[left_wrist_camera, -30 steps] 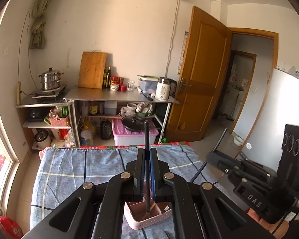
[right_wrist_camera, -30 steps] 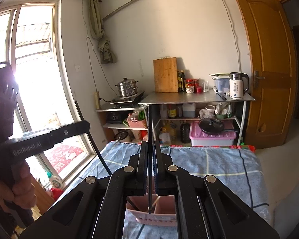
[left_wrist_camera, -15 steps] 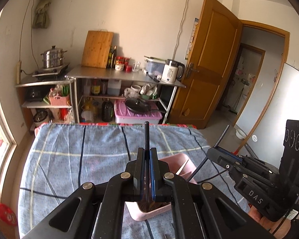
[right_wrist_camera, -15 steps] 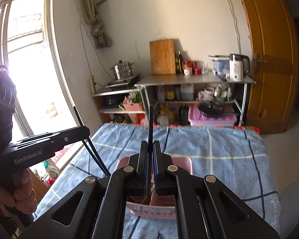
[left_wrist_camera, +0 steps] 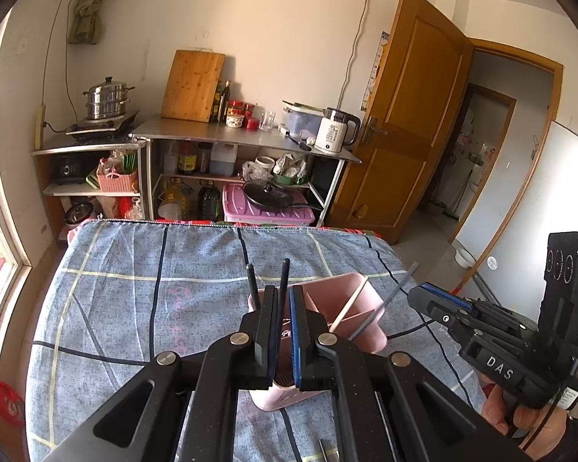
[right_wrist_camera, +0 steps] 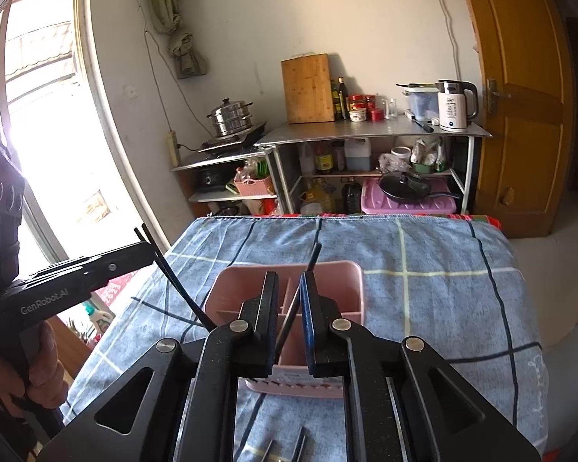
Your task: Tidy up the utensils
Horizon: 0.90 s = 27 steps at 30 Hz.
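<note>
L wrist | both hand-held grippers [left_wrist_camera: 285, 300] [right_wrist_camera: 289, 288] slightly apart, holding nothing | chopstick [left_wrist_camera: 283, 281] bottoms hidden in pink caddy [left_wrist_camera: 350, 292]

A bench [left_wrist_camera: 127, 300] draped in a blue checked cloth [right_wrist_camera: 443, 269] carries a pink caddy [left_wrist_camera: 350, 308] near its middle, toward the near edge. Metal utensils [right_wrist_camera: 285, 448] lie flat on the cloth at the near edge.

Your left gripper [left_wrist_camera: 284, 300] hangs over the pink caddy [left_wrist_camera: 320, 331] — jaws slightly parted around a black chopstick [left_wrist_camera: 284, 277]. Your right gripper [left_wrist_camera: 424, 298] sits alongside — state unclear.
</note>
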Available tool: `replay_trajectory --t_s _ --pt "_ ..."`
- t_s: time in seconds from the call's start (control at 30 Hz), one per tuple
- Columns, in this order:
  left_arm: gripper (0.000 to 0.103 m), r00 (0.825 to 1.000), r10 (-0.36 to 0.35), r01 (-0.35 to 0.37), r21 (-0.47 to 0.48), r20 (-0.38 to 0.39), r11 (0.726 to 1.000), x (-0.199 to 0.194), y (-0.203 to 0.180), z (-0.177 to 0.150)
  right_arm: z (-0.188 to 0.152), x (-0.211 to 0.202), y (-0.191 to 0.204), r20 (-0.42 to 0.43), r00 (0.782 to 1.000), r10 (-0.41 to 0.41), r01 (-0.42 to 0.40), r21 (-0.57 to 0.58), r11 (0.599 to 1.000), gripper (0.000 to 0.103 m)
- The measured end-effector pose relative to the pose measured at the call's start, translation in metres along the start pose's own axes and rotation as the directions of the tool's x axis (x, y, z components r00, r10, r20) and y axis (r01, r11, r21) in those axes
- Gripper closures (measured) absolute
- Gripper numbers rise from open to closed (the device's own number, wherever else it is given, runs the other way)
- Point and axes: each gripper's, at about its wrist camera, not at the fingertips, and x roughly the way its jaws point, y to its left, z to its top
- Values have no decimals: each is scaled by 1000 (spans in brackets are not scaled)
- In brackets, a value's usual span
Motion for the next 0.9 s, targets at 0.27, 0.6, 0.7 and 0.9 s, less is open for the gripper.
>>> replay_trajectory --t_s 0.27,0.6,0.7,0.9 --pt "98 999 1 -1 14 44 1000 -38 -7 -23 -17 -32 -3 28 1000 -6 6 8 1000 91" --pt "98 1000 -4 4 43 4 999 -63 -21 -98 -70 -66 -4 0 1000 12 -12 41 999 91" --pt "98 1000 -7 8 47 -10 999 -67 -26 -118 -88 -74 -3 -18 1000 11 -10 46 999 91" --pt "98 998 -17 20 59 -53 998 -72 -34 -154 -119 -85 -1 -51 999 12 -10 51 999 91"
